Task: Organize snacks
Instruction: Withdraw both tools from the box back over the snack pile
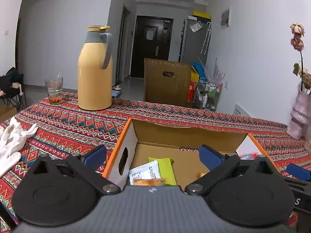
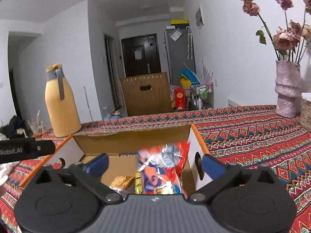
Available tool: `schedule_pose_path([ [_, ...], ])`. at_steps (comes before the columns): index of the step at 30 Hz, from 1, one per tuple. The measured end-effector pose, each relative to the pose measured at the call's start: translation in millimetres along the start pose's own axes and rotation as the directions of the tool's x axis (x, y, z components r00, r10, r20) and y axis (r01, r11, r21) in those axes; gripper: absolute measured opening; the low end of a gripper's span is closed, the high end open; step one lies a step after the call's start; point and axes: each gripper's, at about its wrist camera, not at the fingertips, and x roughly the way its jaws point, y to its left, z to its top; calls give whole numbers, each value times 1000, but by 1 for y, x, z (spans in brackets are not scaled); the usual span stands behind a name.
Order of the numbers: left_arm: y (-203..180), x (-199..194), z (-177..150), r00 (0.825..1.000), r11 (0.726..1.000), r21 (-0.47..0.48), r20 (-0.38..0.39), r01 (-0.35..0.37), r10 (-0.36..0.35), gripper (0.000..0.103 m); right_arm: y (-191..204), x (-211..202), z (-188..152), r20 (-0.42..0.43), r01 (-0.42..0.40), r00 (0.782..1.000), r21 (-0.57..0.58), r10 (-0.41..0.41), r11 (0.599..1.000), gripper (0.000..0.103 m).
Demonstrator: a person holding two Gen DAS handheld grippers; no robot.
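Observation:
An open cardboard box [image 1: 186,134] with orange edges and white sides sits on the patterned tablecloth. In the left wrist view a green packet [image 1: 167,169], a white printed sachet [image 1: 145,171] and an orange snack [image 1: 149,182] lie in it. My left gripper [image 1: 153,156] hovers over the box's left part, jaws wide apart, nothing between the pads. In the right wrist view the same box [image 2: 134,137] holds a blurred red, blue and silver snack bag [image 2: 165,167], leaning near the right wall, and a crumbly brown snack [image 2: 122,181]. My right gripper [image 2: 155,164] stands open around the bag without touching it.
A yellow thermos jug [image 1: 95,73] and a glass [image 1: 54,90] stand at the table's far left, white gloves [image 1: 13,139] at the left edge. A pink vase of dried roses [image 2: 287,89] and a jar [image 2: 306,112] stand far right. Beyond the table is a large cardboard box [image 1: 167,79].

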Motion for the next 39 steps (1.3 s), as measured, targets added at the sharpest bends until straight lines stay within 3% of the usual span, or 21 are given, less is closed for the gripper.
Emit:
schedule_pose_path([
  [16,-2,-4,-2,1000,1000,2,-24,16,-16,103,2,-11,3,25,-12,1000,-11,12,1000,103],
  [28,-4,-34,11,1000,1000,-5,15,20,-19,103,9,-44,16,91,-14,996,-40,18,999,103],
  [39,4,-73,-2,999,999,10,9,53,-53,103,0,-81,3,81,-1,997,-33,4,999,103],
])
